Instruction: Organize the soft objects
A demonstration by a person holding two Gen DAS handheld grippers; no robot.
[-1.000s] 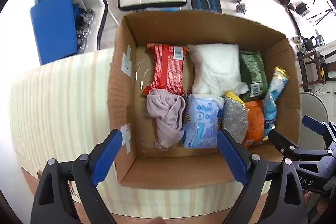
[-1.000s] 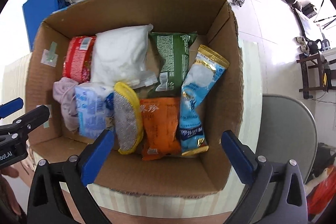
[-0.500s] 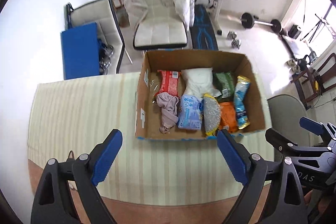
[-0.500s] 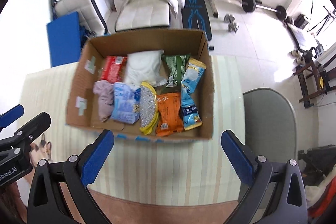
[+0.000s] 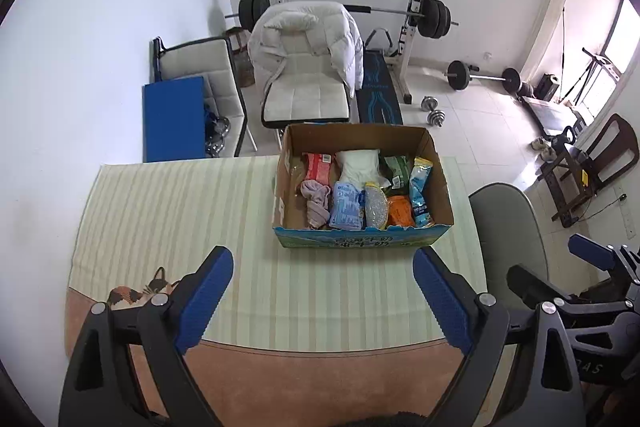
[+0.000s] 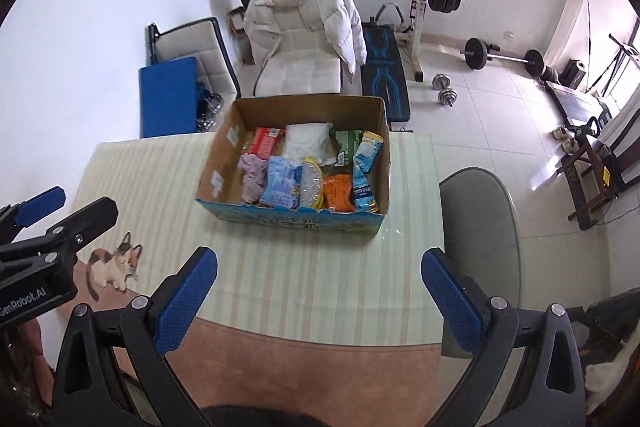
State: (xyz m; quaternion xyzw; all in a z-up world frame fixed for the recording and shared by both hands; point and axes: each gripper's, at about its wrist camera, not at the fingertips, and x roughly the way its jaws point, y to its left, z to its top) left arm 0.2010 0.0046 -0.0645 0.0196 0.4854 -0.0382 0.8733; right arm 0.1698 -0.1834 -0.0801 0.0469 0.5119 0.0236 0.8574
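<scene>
**Box packed, both grippers empty and clear of it**

While both grippers hang above the near edge of the table (image 5: 168, 211), the cardboard box (image 5: 360, 241) sits toward the far right of the striped tablecloth, well apart from either tool. Left gripper (image 5: 322, 301): jaws spread wide, nothing between them. Right gripper (image 6: 320, 293): likewise released and empty.

Contents, seen from the left wrist view, in two rows. Far row: red packet (image 5: 319, 167), white pillow-like bag (image 5: 358, 166), green packet (image 5: 394, 169). Near row: pinkish cloth (image 5: 317, 201), blue-and-white tissue pack (image 5: 347, 205), yellow-rimmed scrubbing sponge (image 5: 376, 209), orange packet (image 5: 400, 211). A light blue snack bag (image 5: 419, 191) leans along the right wall. Bare cardboard shows at the box's left side.

Handling judgement: everything looks light and compliant. The cloth will bunch and drape; pinch a thick fold at its middle. Foil packets look slick and crinkly; grip across a sealed end seam, not the puffed belly, to avoid slipping or crushing. The sponge should compress; take it across its narrow width. Nothing soft lies loose on the table, so the sorting appears essentially complete.
</scene>
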